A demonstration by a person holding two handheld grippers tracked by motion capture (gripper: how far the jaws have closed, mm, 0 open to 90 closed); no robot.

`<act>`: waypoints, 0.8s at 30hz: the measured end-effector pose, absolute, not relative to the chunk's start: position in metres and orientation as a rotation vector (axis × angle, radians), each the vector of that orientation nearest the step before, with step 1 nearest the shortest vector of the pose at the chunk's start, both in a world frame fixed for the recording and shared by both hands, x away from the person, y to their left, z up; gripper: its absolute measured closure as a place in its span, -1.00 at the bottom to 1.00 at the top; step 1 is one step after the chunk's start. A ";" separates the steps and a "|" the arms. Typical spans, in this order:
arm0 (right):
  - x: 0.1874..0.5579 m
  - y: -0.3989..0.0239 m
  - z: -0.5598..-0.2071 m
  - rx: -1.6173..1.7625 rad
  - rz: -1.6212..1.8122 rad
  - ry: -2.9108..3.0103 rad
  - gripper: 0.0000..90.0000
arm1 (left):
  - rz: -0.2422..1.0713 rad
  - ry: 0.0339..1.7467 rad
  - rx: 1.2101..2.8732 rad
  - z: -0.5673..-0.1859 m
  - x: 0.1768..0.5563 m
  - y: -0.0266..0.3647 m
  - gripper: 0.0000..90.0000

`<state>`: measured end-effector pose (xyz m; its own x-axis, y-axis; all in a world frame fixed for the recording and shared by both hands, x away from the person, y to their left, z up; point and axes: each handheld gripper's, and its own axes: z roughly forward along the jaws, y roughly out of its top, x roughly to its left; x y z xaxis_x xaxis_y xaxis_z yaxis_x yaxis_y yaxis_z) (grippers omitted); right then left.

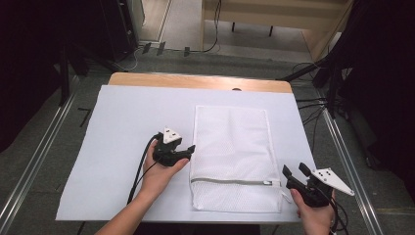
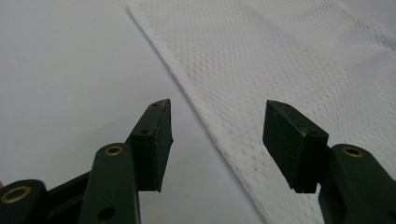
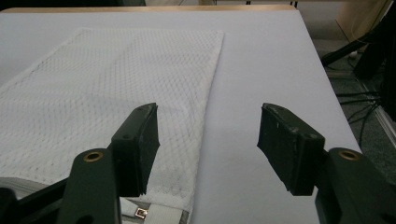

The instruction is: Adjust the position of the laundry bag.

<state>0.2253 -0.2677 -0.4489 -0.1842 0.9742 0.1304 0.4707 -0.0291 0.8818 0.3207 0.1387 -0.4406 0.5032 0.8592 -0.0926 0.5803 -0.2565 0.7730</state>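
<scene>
A white mesh laundry bag (image 1: 232,156) lies flat on the white sheet (image 1: 122,127), its grey zipper (image 1: 235,182) running across near the front end. My left gripper (image 1: 188,151) sits at the bag's left edge, jaws open and pointing at it; in the left gripper view the bag's edge (image 2: 219,135) runs between the jaws, untouched by the pads. My right gripper (image 1: 295,170) hovers open by the bag's front right corner. In the right gripper view the bag (image 3: 116,88) lies ahead and to the left, with the zipper pull (image 3: 139,213) just below the left jaw.
The sheet covers a wooden table (image 1: 195,81) whose far edge shows bare. Cables (image 1: 313,105) and dark stands sit on the floor to the right, and metal rails (image 1: 34,152) run beside the table.
</scene>
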 end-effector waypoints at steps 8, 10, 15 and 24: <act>0.226 -0.269 -0.448 1.532 1.182 1.679 -0.12 | 0.420 1.180 1.967 -0.445 0.335 0.124 0.06; 0.226 -0.270 -0.448 1.534 1.186 1.680 -0.12 | 0.413 1.178 1.968 -0.447 0.338 0.121 0.07; 0.226 -0.269 -0.447 1.526 1.194 1.681 -0.12 | 0.399 1.197 1.981 -0.448 0.343 0.120 0.08; 0.227 -0.269 -0.448 1.524 1.194 1.686 -0.12 | 0.368 1.278 1.953 -0.453 0.358 0.120 0.10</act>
